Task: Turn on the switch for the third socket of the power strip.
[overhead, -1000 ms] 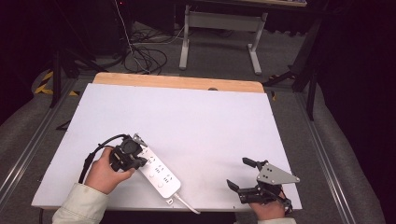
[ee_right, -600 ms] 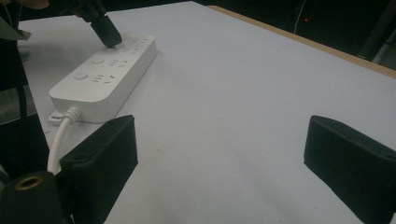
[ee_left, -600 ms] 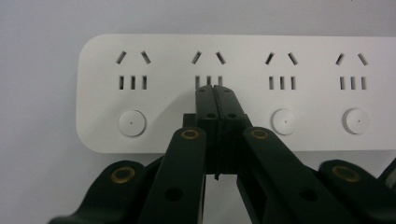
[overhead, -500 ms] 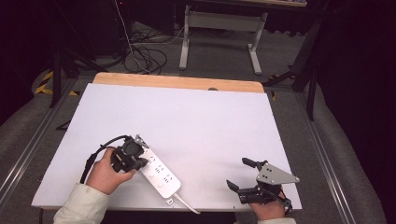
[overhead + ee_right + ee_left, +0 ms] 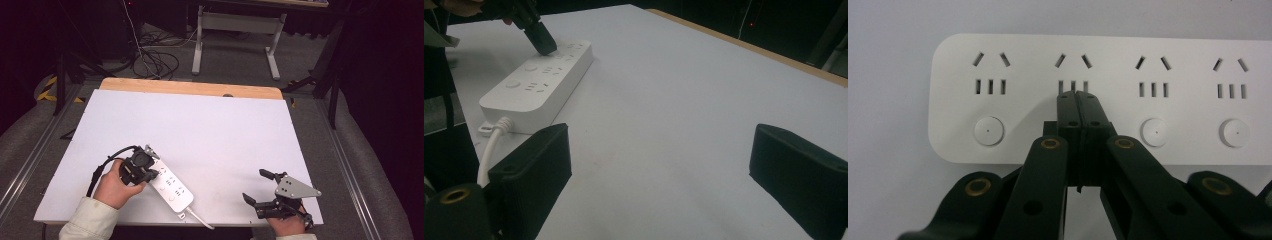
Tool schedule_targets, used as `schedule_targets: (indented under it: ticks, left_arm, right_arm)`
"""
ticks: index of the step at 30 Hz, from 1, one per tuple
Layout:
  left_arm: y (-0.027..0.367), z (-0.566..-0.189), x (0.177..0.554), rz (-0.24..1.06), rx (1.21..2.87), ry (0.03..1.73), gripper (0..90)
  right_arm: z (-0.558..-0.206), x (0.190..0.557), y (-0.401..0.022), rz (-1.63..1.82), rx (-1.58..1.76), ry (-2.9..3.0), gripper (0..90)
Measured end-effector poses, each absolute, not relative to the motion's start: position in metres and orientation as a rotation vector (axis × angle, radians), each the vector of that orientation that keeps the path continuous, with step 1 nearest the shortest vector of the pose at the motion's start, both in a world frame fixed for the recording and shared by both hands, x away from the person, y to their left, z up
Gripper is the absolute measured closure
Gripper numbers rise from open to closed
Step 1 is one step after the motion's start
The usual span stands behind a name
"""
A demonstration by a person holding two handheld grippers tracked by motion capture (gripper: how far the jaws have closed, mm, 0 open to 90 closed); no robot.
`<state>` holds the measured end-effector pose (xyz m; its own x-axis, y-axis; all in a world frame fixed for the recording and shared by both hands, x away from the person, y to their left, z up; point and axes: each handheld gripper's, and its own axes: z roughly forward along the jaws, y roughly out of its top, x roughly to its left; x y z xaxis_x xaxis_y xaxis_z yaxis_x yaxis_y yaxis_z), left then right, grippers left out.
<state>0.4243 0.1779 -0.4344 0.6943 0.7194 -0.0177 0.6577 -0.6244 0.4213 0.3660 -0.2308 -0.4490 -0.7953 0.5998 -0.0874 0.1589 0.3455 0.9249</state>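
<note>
A white power strip [image 5: 172, 187] lies at an angle near the table's front edge, left of centre. Its white cable [image 5: 200, 220] leaves over the front edge. My left gripper [image 5: 151, 172] is shut, and its joined tips [image 5: 1078, 102] rest on the strip's top face [image 5: 1158, 55]. They touch just below the second socket's slots and cover the spot where that socket's round button would sit. The other round buttons [image 5: 988, 131] show. My right gripper [image 5: 254, 185] stands open over bare table at the front right, with nothing between its pads [image 5: 531, 165]. From there the strip [image 5: 539, 82] and the left gripper [image 5: 541, 42] are visible farther off.
The white tabletop [image 5: 215, 135] has a wooden strip [image 5: 190, 89] along its far edge. Beyond it are a desk frame [image 5: 235, 35] and cables [image 5: 155, 60] on the grey floor. Metal rails [image 5: 345, 165] run along both sides of the table.
</note>
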Motion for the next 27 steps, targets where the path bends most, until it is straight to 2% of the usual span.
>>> schedule_targets:
  ticks: [27]
  left_arm:
    - [0.174, -0.4374, 0.4227, 0.252, 2.494, 1.093, 90.0]
  right_arm:
    - [-0.449, 0.3653, -0.2304, 1.442, 0.665, 2.203, 10.1]
